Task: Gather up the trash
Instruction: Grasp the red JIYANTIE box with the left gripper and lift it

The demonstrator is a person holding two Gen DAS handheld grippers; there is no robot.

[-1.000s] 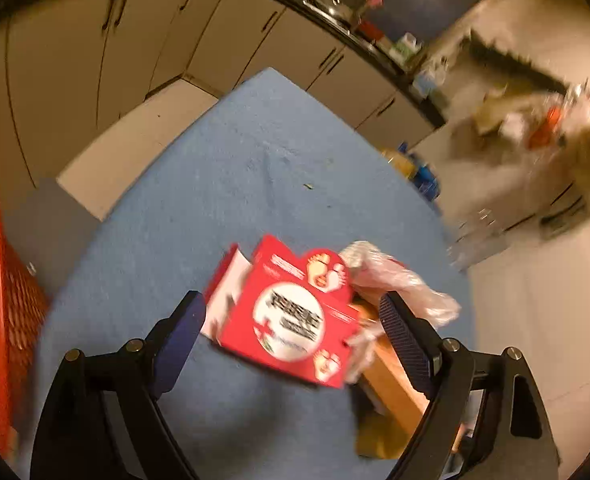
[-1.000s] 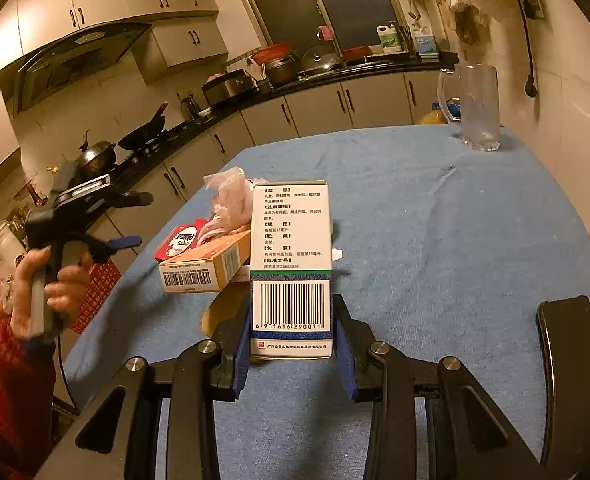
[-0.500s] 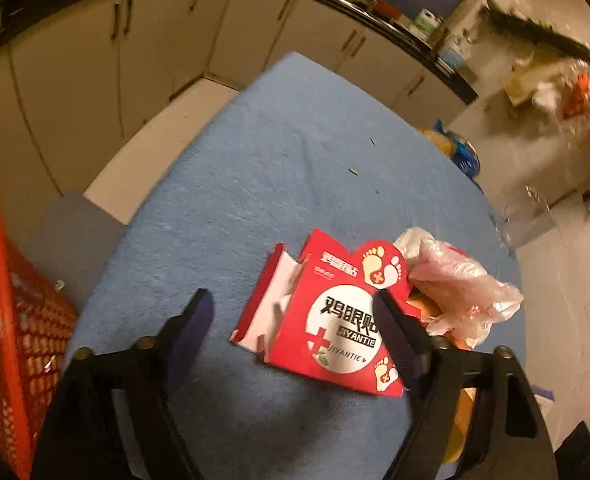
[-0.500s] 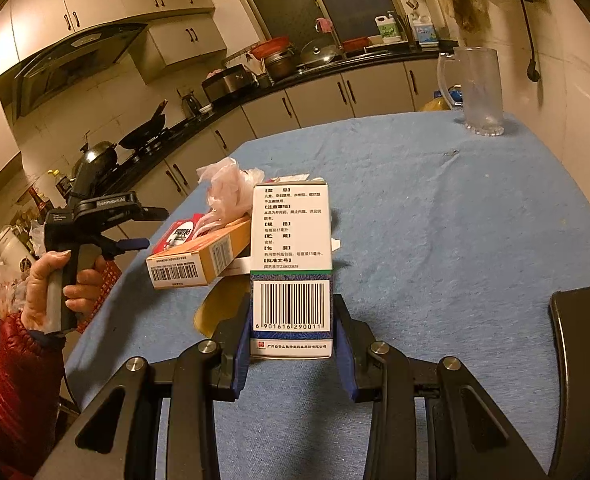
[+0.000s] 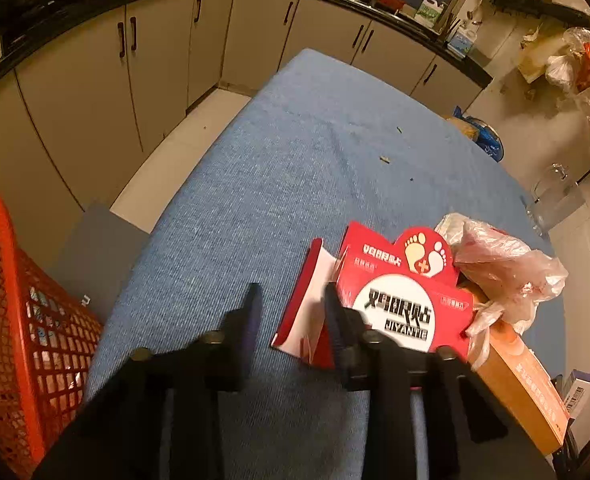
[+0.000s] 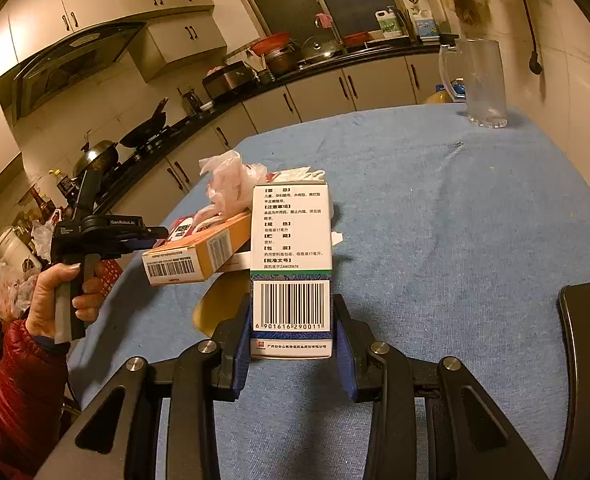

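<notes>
On the blue tablecloth (image 5: 295, 152) lies a red foot-patch box (image 5: 399, 300) with its end flap open, beside a crumpled plastic bag (image 5: 503, 264) and a long orange box (image 5: 523, 392). My left gripper (image 5: 291, 312) hangs over the red box's open left end. Its blurred jaws are closing with the flap between them, and a gap still shows. My right gripper (image 6: 291, 320) is shut on a white medicine box (image 6: 291, 240) with a barcode, held upright above the cloth. From the right wrist, the left gripper (image 6: 155, 236) sits behind the orange box (image 6: 199, 256).
A red mesh basket (image 5: 11, 320) stands on the floor left of the table. A glass mug (image 6: 479, 80) is at the far right corner. A dark chair back (image 6: 587, 340) rises at the near right edge. Kitchen cabinets line the far side.
The left gripper has sunk and tilted toward the red box, and its jaws have narrowed from wide apart to a small gap at the flap. The right gripper keeps still with its box.
</notes>
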